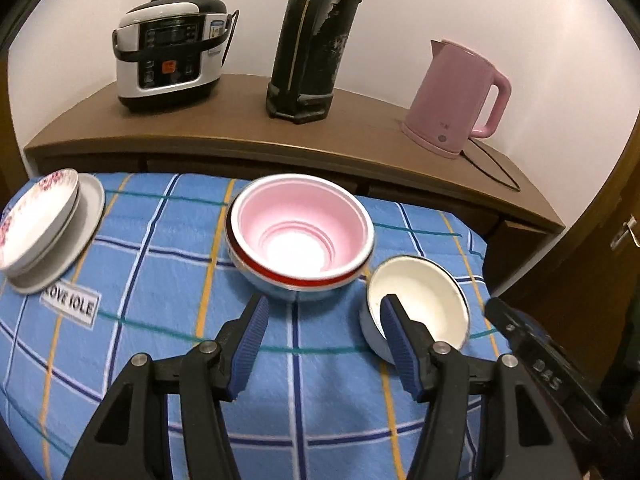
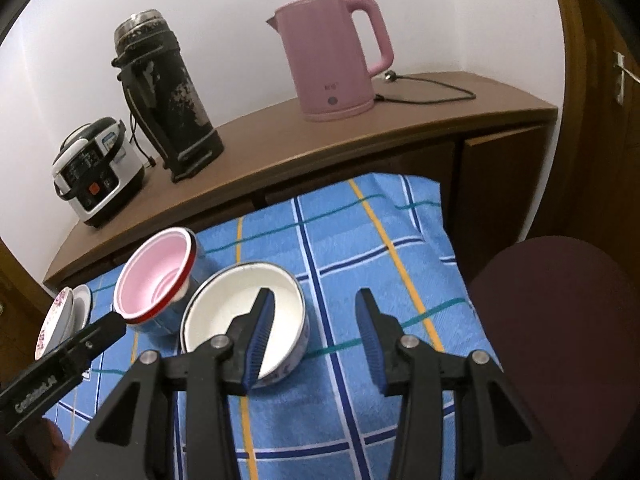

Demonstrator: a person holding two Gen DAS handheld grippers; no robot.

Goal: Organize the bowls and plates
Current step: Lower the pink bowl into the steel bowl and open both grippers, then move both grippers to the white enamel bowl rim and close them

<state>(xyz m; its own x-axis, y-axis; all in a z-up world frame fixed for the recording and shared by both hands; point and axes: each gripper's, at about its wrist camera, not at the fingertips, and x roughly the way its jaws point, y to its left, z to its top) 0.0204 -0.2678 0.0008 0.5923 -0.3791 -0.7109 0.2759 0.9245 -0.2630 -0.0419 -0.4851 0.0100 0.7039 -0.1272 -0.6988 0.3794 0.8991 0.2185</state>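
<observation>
On the blue checked cloth (image 1: 160, 360) a red-rimmed enamel bowl (image 1: 298, 280) holds a nested pink plastic bowl (image 1: 300, 216). Just beside it sits a white enamel bowl (image 2: 236, 312), seemingly empty (glare hides detail). A floral plate (image 1: 36, 220) rests on a grey plate (image 1: 86, 216). Left gripper (image 1: 324, 312) and right gripper (image 2: 316, 312) both hover spread, holding nothing.

On the worktop (image 1: 132, 344), stacked plates (image 1: 44, 224) lie left, nested bowls (image 1: 300, 236) in the middle, a single bowl (image 1: 420, 300) just right. Behind, a sideboard (image 1: 224, 128) carries a cooker (image 1: 168, 52), flask (image 1: 316, 36) and kettle (image 1: 456, 96).
</observation>
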